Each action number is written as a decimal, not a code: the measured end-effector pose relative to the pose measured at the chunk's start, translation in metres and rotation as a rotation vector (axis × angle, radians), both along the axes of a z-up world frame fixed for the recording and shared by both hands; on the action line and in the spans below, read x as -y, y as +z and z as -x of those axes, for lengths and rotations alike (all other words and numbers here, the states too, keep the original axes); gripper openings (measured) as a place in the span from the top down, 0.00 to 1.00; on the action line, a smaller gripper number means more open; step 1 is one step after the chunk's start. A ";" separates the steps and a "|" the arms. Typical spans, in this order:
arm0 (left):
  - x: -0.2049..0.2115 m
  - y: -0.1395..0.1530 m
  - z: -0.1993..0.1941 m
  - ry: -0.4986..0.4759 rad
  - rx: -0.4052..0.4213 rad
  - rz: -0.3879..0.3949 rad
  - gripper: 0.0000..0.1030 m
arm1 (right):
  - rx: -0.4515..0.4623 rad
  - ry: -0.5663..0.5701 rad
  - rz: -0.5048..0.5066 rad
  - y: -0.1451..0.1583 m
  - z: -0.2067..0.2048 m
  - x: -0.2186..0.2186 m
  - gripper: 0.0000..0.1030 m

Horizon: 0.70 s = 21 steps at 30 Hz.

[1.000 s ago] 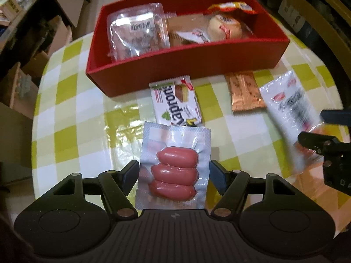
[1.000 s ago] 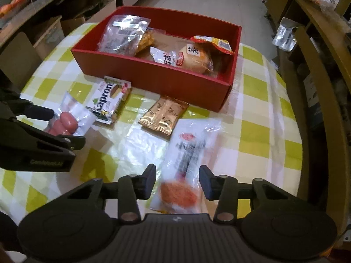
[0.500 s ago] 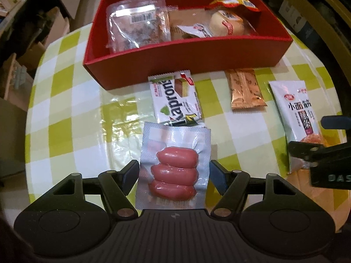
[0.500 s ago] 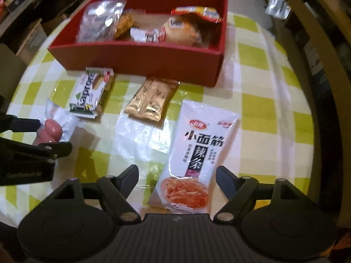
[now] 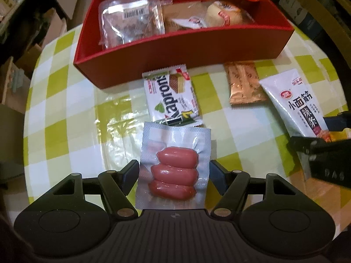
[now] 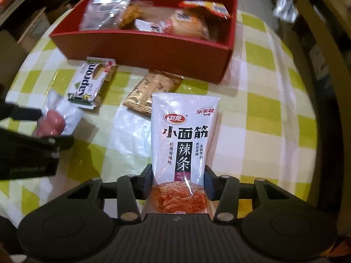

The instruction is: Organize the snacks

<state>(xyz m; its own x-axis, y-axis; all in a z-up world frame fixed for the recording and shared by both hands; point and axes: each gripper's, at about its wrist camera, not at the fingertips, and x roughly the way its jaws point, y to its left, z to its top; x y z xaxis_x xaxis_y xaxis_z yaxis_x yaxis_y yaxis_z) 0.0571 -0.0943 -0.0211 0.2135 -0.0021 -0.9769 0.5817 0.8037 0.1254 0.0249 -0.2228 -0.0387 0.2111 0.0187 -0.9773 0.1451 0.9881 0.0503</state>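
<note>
A red box (image 5: 182,46) (image 6: 140,50) holding several snack packs stands at the far side of the checked table. My left gripper (image 5: 174,172) is shut on a clear vacuum pack of three pink sausages (image 5: 174,173), also seen in the right wrist view (image 6: 54,120). My right gripper (image 6: 178,182) is shut on a white spicy-strip bag (image 6: 184,135), also seen in the left wrist view (image 5: 298,103). A white Kapron wafer pack (image 5: 171,96) (image 6: 92,83) and a copper foil packet (image 5: 243,85) (image 6: 153,89) lie in front of the box.
The table has a green-and-white checked cloth (image 5: 65,109) under clear plastic. A wooden chair back (image 6: 324,65) curves along the right. Cardboard boxes and shelves (image 5: 26,22) stand on the floor at the left.
My right gripper has closed on the spicy-strip bag and lifted its far end, turning it toward the box. My left gripper keeps hold of the sausage pack, slightly raised.
</note>
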 end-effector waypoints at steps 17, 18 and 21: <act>0.008 0.034 0.002 -0.011 0.137 0.027 0.27 | 0.184 0.010 0.039 0.056 -0.003 -0.005 0.48; 0.009 0.036 0.001 -0.010 0.152 0.026 0.27 | 0.194 0.010 0.043 0.058 -0.006 -0.003 0.48; 0.013 0.045 -0.004 -0.006 0.197 0.028 0.27 | 0.221 0.008 0.058 0.066 -0.015 0.000 0.48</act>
